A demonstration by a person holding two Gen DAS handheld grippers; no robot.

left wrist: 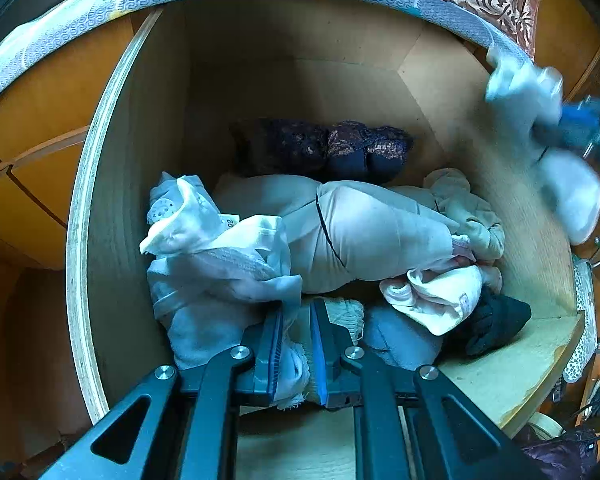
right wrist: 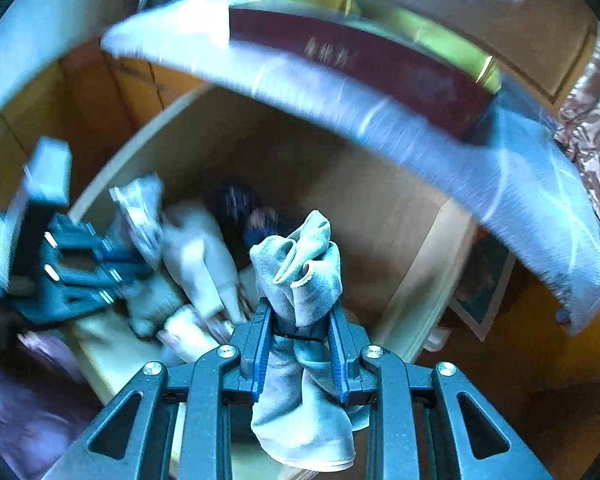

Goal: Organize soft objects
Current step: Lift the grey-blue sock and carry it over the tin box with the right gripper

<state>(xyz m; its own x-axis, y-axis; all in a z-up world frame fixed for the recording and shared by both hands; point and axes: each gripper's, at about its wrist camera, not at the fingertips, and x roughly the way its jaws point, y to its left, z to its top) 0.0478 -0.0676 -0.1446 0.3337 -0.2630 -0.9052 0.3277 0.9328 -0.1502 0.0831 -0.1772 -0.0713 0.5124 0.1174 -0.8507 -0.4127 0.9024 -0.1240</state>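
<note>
Your left claw (left wrist: 296, 320) is clamped on white cloth (left wrist: 294, 364) low in the drawer (left wrist: 112, 184). Your right claw (right wrist: 300, 312) grips a pale sock (right wrist: 300, 272) upright, above the pile.

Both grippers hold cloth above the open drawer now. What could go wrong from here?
1. The left gripper pinches white cloth lying under the pile, so pulling may drag the beige garment out.
2. The pale sock hangs loosely from the right gripper and might slip.

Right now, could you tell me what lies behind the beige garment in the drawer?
Behind the beige garment sit two dark lace pieces, then bare drawer floor. Anything beneath it is covered.
</note>
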